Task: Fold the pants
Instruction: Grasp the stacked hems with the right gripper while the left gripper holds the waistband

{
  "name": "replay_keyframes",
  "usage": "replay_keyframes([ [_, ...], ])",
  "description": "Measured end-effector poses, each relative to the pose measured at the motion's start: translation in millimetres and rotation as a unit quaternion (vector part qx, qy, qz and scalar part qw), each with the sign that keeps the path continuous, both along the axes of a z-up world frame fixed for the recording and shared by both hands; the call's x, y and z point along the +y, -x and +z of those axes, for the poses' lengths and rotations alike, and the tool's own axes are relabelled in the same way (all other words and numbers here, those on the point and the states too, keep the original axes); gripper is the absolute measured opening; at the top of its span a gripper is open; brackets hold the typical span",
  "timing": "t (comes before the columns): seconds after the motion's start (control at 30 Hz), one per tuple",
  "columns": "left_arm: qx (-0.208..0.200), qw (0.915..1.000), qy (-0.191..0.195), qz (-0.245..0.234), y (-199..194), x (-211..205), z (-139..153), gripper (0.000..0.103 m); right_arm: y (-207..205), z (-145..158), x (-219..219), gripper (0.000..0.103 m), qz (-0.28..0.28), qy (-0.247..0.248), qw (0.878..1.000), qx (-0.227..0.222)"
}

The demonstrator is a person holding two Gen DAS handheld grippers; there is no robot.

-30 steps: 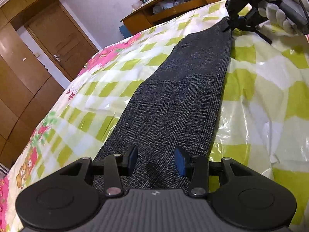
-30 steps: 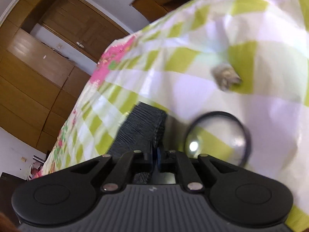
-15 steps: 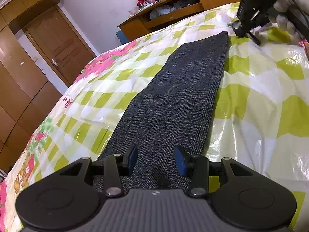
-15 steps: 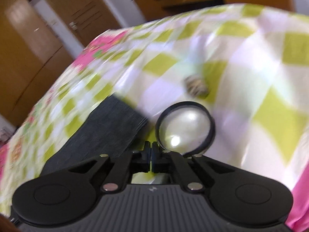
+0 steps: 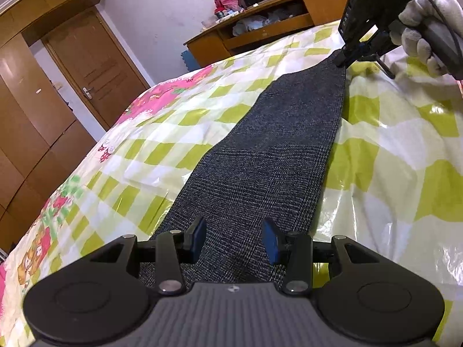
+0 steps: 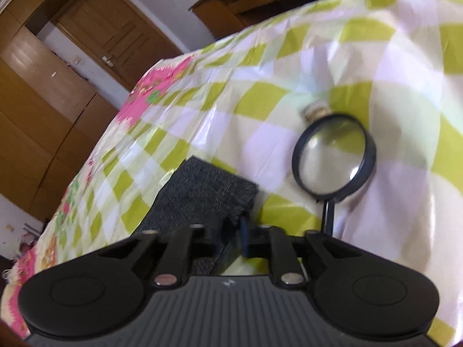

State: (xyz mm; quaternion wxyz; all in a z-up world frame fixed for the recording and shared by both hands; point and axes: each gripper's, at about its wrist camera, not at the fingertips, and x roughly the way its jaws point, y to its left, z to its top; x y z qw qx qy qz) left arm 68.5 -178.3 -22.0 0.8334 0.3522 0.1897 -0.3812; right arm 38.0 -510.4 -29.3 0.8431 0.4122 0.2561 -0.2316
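Your right gripper [image 6: 241,238] pinches dark grey woven pants [image 5: 269,156] hem at 1 o'clock; left gripper [image 5: 233,238] open over near end. Next: clamp left, fold.

We are looking at a home bedroom: a bed [image 5: 162,133] wearing a checked cover, wooden wardrobes [image 5: 26,110], a panelled door [image 5: 95,66], a cluttered wooden dresser [image 5: 260,29].

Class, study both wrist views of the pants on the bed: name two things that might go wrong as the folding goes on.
1. The right gripper pinches only the corner of the pants; the cloth may slip out when lifted.
2. The left gripper stands open over the near end, so that end could drag or bunch on the glossy bed cover.
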Motion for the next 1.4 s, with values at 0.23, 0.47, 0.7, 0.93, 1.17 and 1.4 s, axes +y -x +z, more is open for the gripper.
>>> replay_keyframes([
  [0.23,-0.003,0.9998,0.017,-0.003,2.7,-4.3,0.7,0.055,0.0,28.9,9.5,0.003,0.020,0.026,0.999,-0.038],
  [0.47,-0.022,0.9992,0.031,-0.015,6.1,-16.7,7.6,0.056,-30.3,54.4,5.9,0.003,0.057,-0.028,0.993,-0.101],
  [0.7,-0.125,0.9907,0.052,0.016,-5.0,-15.9,44.1,0.056,-62.3,116.7,9.5,0.003,0.113,-0.082,0.960,-0.242],
  [0.93,-0.068,0.9976,0.002,0.015,-15.4,-15.6,1.1,0.052,-27.4,57.8,-4.0,0.002,0.045,-0.085,0.979,-0.177],
  [1.17,-0.051,0.9986,-0.016,-0.001,-5.5,-17.9,-11.7,0.051,-3.3,-22.8,-20.1,0.002,-0.027,-0.134,0.989,-0.062],
  [1.4,-0.056,0.9984,0.000,-0.004,-3.4,-16.9,-2.3,0.051,0.0,5.7,-12.7,0.002,-0.001,-0.116,0.989,-0.096],
])
